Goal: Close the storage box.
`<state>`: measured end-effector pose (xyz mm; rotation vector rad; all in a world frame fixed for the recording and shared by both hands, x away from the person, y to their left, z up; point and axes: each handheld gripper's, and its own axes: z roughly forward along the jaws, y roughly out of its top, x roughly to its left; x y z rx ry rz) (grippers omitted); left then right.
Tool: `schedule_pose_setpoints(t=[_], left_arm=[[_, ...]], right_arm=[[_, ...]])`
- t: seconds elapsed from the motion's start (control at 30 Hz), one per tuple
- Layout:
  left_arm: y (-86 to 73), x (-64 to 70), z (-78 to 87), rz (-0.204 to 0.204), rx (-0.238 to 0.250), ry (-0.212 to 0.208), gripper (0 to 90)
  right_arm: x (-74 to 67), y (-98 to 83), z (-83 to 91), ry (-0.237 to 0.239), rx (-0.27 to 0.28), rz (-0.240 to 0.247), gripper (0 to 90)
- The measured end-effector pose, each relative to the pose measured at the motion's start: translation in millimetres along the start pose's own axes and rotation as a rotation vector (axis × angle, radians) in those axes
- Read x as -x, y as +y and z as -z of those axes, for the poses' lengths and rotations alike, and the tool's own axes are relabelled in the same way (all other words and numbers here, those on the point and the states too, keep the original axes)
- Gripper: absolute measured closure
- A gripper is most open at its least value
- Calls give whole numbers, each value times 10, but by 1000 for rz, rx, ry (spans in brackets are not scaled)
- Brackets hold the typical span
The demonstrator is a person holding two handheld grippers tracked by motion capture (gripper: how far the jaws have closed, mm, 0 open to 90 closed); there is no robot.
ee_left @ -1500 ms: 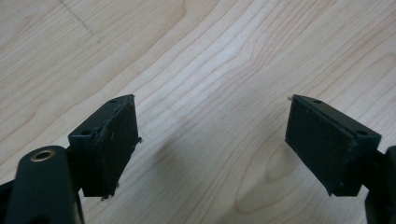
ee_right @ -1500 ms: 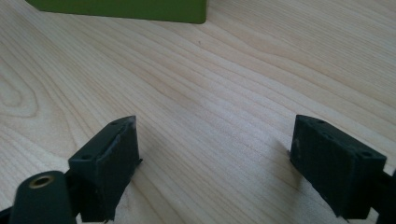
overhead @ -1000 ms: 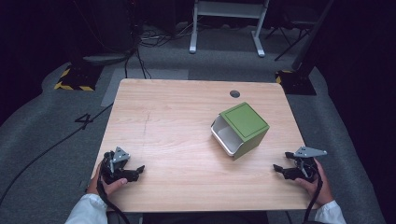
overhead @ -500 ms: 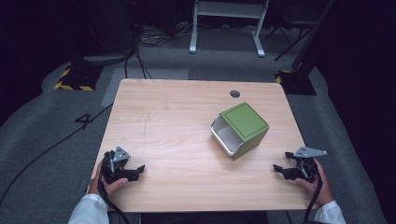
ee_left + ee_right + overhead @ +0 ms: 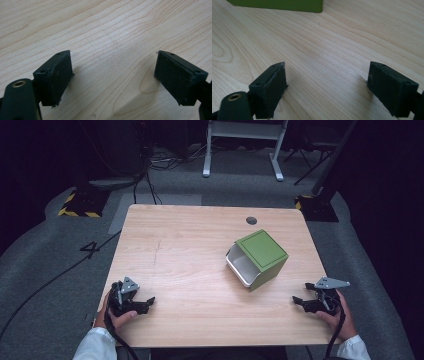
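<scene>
A green box [image 5: 261,255] with a white open side facing the near left lies tipped on the wooden table [image 5: 190,250], right of the middle. My left gripper [image 5: 148,301] rests open near the table's front left corner, held by a hand. In the left gripper view its jaws stand wide apart over bare wood, left gripper [image 5: 112,75]. My right gripper [image 5: 297,301] rests open near the front right corner, well short of the box. The right gripper [image 5: 327,82] has nothing between its jaws, and the box's green edge [image 5: 279,5] shows at the top of that view.
A round dark cable hole [image 5: 251,220] sits near the table's far edge. Around the table is grey carpet with cables [image 5: 50,280], a white metal frame [image 5: 245,145] at the back, and yellow-black striped bases [image 5: 77,205].
</scene>
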<state>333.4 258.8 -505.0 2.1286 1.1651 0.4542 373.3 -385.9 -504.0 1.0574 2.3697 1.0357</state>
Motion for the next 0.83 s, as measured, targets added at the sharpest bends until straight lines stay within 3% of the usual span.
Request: schedule_pose_setpoints(t=[0.83], left_arm=[[0,0,0,0,0,0,151]], right_arm=[[0,0,-1,5,0,4,157]])
